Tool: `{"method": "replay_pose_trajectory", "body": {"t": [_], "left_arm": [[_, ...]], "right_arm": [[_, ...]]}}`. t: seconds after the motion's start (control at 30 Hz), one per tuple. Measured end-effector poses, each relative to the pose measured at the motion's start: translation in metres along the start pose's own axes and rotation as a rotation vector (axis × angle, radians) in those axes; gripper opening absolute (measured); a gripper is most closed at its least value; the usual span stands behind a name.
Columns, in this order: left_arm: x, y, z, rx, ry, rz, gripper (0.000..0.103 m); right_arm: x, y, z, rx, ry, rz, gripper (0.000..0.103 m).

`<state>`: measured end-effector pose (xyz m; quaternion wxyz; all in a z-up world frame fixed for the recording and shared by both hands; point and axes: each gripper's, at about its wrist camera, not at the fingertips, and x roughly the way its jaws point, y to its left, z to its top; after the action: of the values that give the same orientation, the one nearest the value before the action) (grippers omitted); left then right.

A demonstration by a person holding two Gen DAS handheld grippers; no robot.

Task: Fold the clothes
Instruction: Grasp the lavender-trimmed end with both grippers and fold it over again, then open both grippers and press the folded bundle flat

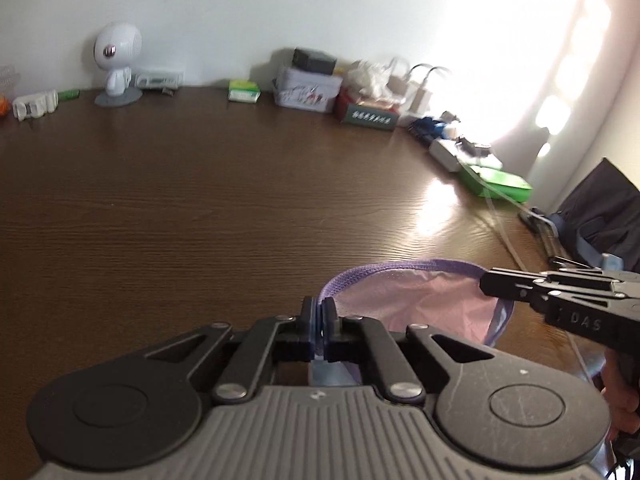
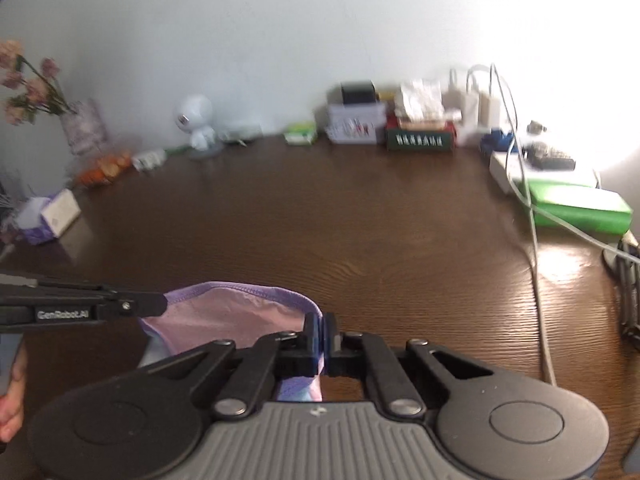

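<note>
Looks like early days: left gripper (image 1: 319, 312) and right gripper (image 2: 323, 328) jaws each pinch the purple-edged pink garment (image 1: 420, 304) above the worktop (image 1: 200, 208), no fold visible yet.

A lived-in home room. A dark wood-grain counter (image 2: 360, 216) stands against a plain white wall (image 2: 280, 40), its back edge lined with household clutter: a vase of pink flowers (image 2: 82, 126), a small white robot figurine (image 1: 116, 64), a printed tin (image 1: 307, 90), a tissue box (image 2: 50, 214), plugged-in chargers (image 2: 480, 106) and a green box (image 2: 580, 208).
</note>
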<state>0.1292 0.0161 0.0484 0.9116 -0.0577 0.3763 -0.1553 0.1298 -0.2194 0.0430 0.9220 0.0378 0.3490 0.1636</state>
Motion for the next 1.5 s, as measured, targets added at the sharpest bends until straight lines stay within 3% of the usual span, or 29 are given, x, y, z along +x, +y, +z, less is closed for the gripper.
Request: {"method": "replay_pose_trajectory", "body": {"t": [0.1,0.2,0.3,0.4,0.47,0.53,0.6,0.63,0.73,0.83,0.9,1.03,1.1,1.17,1.27,1.33,1.43,1.5], "left_arm": [[-0.042,-0.016,-0.025,0.053,-0.066,0.021,0.003],[-0.073,-0.031,-0.07,0.081,-0.084,0.037,0.003],[-0.089,-0.036,-0.114,0.067,-0.042,0.059,0.005],[-0.099,-0.029,-0.136,0.018,0.008,0.055,0.018],[-0.11,-0.025,-0.128,-0.005,-0.036,0.039,0.034],[-0.115,-0.026,-0.113,-0.017,-0.093,0.013,0.049],[-0.104,-0.034,-0.092,0.0,-0.118,-0.059,0.058],[-0.091,-0.039,-0.082,0.013,-0.095,-0.092,0.061],[-0.051,-0.052,-0.071,0.06,0.02,-0.105,0.059],[-0.037,-0.044,-0.082,0.106,0.054,-0.01,0.055],[-0.04,-0.027,-0.09,0.064,0.062,0.029,0.054],[-0.062,-0.015,-0.09,0.013,0.012,0.007,0.055],[-0.07,-0.027,-0.083,0.05,-0.023,-0.035,0.058],[-0.065,-0.042,-0.081,0.109,-0.001,-0.075,0.059],[-0.05,-0.05,-0.089,0.179,0.039,-0.029,0.059],[-0.044,-0.044,-0.095,0.176,0.039,0.013,0.06],[-0.053,-0.028,-0.099,0.105,0.036,0.019,0.06],[-0.063,-0.023,-0.101,0.097,0.02,0.013,0.062]], "right_arm": [[-0.051,0.007,-0.016,-0.037,-0.06,0.054,0.001],[-0.092,0.016,-0.057,-0.082,-0.058,0.077,0.001],[-0.113,0.024,-0.103,-0.098,0.004,0.107,0.002],[-0.132,0.028,-0.135,-0.115,0.043,0.124,0.008],[-0.153,0.026,-0.14,-0.112,-0.002,0.134,0.011],[-0.166,0.022,-0.135,-0.082,-0.078,0.175,0.023],[-0.158,0.021,-0.128,-0.031,-0.099,0.174,0.022],[-0.153,0.02,-0.124,-0.006,-0.107,0.171,0.022],[-0.114,0.032,-0.121,0.008,-0.009,0.12,0.017],[-0.117,0.056,-0.128,-0.109,-0.044,0.273,0.017],[-0.124,0.066,-0.136,-0.183,-0.074,0.351,0.029],[-0.138,0.057,-0.139,-0.139,-0.126,0.306,0.03],[-0.14,0.046,-0.132,-0.078,-0.15,0.301,0.029],[-0.127,0.044,-0.124,-0.052,-0.101,0.228,0.029],[-0.11,0.068,-0.13,-0.222,-0.013,0.199,0.028],[-0.119,0.082,-0.145,-0.318,-0.05,0.231,0.031],[-0.145,0.081,-0.156,-0.307,-0.133,0.256,0.041],[-0.153,0.077,-0.157,-0.271,-0.149,0.219,0.044]]}}
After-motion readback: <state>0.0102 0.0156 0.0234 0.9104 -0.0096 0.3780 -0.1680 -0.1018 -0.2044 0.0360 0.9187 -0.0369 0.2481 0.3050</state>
